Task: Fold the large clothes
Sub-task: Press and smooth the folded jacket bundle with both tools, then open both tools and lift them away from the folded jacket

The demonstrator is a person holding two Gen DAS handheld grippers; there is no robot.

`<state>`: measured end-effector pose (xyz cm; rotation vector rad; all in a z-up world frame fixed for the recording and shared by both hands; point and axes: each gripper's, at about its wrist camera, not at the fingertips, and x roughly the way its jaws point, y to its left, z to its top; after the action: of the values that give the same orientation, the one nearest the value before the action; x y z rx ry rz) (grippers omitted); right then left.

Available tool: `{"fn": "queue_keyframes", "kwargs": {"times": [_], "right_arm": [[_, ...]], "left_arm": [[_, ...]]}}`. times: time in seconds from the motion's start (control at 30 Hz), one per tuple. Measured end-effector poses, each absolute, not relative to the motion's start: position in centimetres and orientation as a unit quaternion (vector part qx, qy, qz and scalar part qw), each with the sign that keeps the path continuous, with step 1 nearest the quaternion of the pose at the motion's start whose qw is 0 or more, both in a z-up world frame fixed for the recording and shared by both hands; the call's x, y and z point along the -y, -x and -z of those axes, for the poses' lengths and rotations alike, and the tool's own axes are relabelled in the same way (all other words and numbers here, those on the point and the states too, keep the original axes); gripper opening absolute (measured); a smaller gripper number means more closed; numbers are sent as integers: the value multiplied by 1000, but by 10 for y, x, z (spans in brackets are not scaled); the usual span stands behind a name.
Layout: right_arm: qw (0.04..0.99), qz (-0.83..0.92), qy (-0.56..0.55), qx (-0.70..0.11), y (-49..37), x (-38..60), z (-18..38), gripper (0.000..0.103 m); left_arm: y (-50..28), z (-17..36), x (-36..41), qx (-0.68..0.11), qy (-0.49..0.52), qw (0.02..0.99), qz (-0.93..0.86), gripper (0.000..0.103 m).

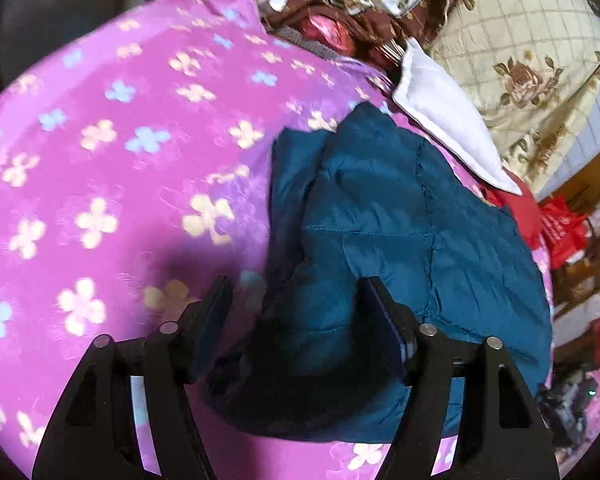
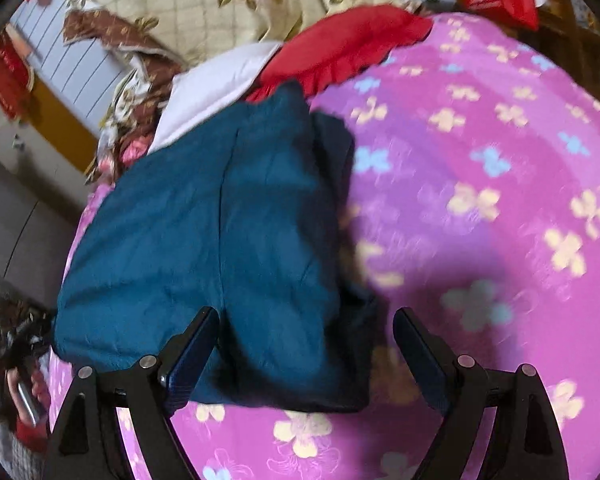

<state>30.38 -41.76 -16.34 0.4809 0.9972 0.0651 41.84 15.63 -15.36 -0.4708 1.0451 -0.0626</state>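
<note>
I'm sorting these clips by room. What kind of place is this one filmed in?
Most likely a bedroom in a home. A teal padded jacket lies on a bed with a pink flowered cover, and a rumpled floral quilt and a red cushion are piled at its far side.

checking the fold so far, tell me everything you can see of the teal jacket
The teal jacket is a puffy, quilted garment with stitched seams and a smooth, slightly shiny shell. It lies folded into a compact bundle on the pink floral blanket, darker lining showing along one edge. The left gripper and right gripper hover open over its near edge, neither pinching it. A white cloth lies beyond it.
</note>
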Motion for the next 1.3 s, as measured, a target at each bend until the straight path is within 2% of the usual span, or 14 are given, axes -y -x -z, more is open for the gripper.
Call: {"fn": "queue_keyframes", "kwargs": {"times": [0.03,0.13,0.17,0.2,0.3,0.47,0.5,0.53,0.6,0.87,1.1,1.2,1.27,1.3], "right_arm": [[847,-39,-233,-475,-305,414,168,87],[839,-60,-255,-477,-318,406,180,85],[836,-68,-263,-477,-324,406,184,76],[835,-70,-272,-473,-332,407,185,68],[835,-69,-288,-465,-351,416,188,61],[844,-26,-270,-462,-388,422,187,61],[845,-24,-266,-464,-390,421,186,61],[847,-21,-257,-465,-390,418,184,61],[856,-23,-230,-463,-382,410,180,61],[862,-24,-215,-459,-330,417,165,63],[879,-17,-181,-440,-238,412,127,63],[892,-19,-167,-421,-192,400,111,63],[899,-21,-165,-405,-164,389,102,64],[902,-21,-166,-398,-152,384,99,64]], "left_arm": [[-420,155,-154,-498,219,838,37,79],[-431,169,-143,-522,216,820,88,80],[-434,176,-139,-532,223,811,100,80],[-437,180,-136,-530,238,807,107,74],[-451,181,-118,-520,236,815,97,72],[-491,174,-86,-516,206,829,65,71],[-492,172,-82,-515,200,832,56,69],[-489,170,-82,-511,193,836,55,62],[-474,167,-84,-501,167,847,61,58],[-412,155,-121,-493,149,856,51,58],[-329,118,-129,-464,118,878,-3,58],[-272,94,-114,-409,50,910,-38,58],[-235,78,-96,-363,10,930,-55,66],[-221,72,-90,-346,2,937,-56,75]]}}
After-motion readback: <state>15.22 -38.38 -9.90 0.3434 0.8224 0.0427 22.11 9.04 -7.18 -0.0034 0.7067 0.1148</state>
